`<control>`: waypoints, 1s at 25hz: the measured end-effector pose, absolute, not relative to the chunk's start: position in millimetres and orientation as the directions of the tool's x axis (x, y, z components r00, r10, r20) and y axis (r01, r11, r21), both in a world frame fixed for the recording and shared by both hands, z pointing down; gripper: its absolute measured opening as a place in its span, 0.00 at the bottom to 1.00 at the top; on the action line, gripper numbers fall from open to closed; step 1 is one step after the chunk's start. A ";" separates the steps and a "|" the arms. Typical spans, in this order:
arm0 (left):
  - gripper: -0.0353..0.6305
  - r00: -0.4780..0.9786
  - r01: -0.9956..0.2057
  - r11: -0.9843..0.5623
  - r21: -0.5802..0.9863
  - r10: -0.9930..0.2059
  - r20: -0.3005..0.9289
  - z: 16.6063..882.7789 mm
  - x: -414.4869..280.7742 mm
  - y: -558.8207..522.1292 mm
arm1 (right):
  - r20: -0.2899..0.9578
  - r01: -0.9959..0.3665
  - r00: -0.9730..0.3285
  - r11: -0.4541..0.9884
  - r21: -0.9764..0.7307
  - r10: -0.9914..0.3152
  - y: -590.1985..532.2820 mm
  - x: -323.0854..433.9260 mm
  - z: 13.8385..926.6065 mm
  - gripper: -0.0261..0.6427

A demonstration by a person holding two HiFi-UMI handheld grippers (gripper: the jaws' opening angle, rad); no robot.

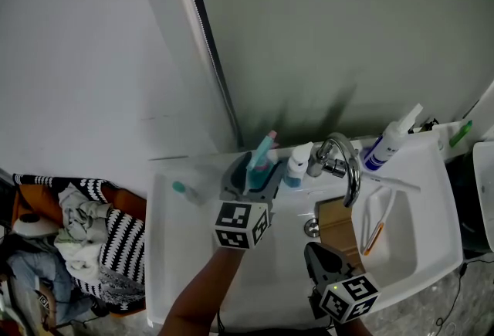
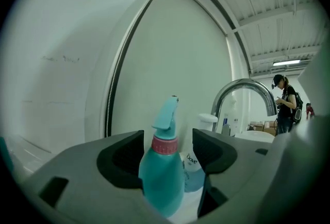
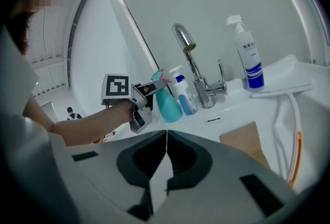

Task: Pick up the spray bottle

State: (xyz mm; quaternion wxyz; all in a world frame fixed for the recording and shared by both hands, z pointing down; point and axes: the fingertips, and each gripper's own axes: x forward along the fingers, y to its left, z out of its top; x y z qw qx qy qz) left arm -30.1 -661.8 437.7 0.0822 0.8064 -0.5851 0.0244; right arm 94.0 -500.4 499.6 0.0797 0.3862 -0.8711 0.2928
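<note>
The teal spray bottle with a pink collar stands upright on the white counter at the back, left of the tap. My left gripper is open around it, one jaw on each side of the body. In the left gripper view the spray bottle fills the gap between the dark pads, close to the left one, with no squeeze to be seen. The right gripper view shows the same bottle and the left gripper from the side. My right gripper hangs over the basin's front, shut and holding nothing.
A small Dove bottle stands just right of the spray bottle, then the chrome tap. A white bottle with a blue label is at the back right. In the sink lie a brown card and an orange-tipped brush. A laundry basket sits lower left.
</note>
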 end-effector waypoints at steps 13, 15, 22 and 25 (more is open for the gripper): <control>0.43 0.315 -0.949 -0.316 0.013 -0.941 0.120 437.5 -26.8 -680.5 | 0.379 -0.719 -0.688 0.508 -0.475 -0.619 -506.4 91.7 509.6 0.05; 0.29 0.314 -0.947 -0.320 -0.033 -0.941 0.123 436.8 -26.1 -679.4 | 0.383 -0.718 -0.688 0.505 -0.478 -0.617 -505.4 90.0 510.9 0.05; 0.28 0.310 -0.947 -0.318 -0.047 -0.942 0.131 437.1 -29.5 -673.5 | 0.384 -0.725 -0.682 0.502 -0.472 -0.623 -501.3 88.6 510.5 0.05; 0.28 0.300 -0.950 -0.307 -0.055 -0.948 0.111 432.3 -31.4 -666.8 | 0.380 -0.733 -0.672 0.500 -0.461 -0.635 -502.1 92.7 508.4 0.05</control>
